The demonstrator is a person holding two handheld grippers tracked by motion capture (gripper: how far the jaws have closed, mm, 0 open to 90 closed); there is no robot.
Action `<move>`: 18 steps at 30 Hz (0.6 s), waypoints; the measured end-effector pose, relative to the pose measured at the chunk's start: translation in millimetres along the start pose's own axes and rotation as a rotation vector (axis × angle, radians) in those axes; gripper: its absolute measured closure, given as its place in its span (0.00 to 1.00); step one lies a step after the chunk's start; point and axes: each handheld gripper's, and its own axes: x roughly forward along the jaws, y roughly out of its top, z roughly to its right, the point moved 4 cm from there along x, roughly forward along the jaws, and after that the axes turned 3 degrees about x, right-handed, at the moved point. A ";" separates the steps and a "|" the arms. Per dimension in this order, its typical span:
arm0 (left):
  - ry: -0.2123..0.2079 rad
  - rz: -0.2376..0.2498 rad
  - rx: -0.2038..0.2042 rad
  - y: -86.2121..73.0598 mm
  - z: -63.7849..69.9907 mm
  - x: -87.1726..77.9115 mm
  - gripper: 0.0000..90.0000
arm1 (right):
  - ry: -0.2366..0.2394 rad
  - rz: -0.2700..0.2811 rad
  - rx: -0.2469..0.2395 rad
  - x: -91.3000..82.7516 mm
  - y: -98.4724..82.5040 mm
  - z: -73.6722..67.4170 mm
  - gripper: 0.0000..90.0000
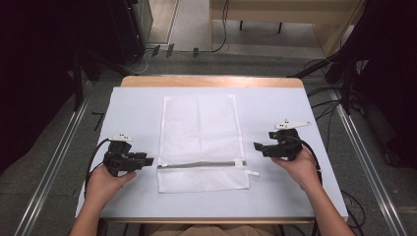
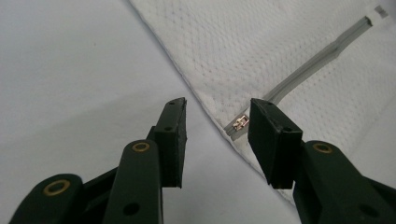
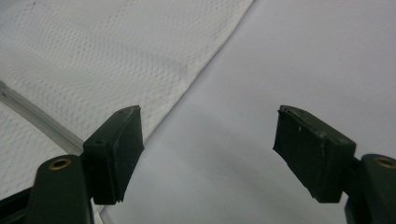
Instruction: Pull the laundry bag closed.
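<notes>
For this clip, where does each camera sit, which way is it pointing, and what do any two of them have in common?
High view: above the person's side, looking forward and down at the table, mesh bag, both forearms, left gripper and right gripper.
Left gripper view: rides on the left gripper, looking past open jaws at the zipper pull on the bag's edge.
Right gripper view: rides on the right gripper, jaws wide open over the table beside the bag's edge.
Shared: all three show the mesh bag and its grey zipper.

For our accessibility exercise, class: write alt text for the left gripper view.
An open black two-jaw gripper points at the small metal zip pull at the edge of a white mesh laundry bag. The bag's grey zip runs away to the upper right, over a pale blue table cover.
</notes>
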 end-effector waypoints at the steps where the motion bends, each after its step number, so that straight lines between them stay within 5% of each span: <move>1: 0.000 0.000 0.000 0.0 0.0 0.0 0.63 | 0.000 0.000 0.000 0.0 0.0 0.0 0.28; 18: -0.032 0.048 -0.017 3.4 -8.3 -4.2 0.53 | -0.006 -0.054 -0.025 5.6 -4.3 -4.0 0.33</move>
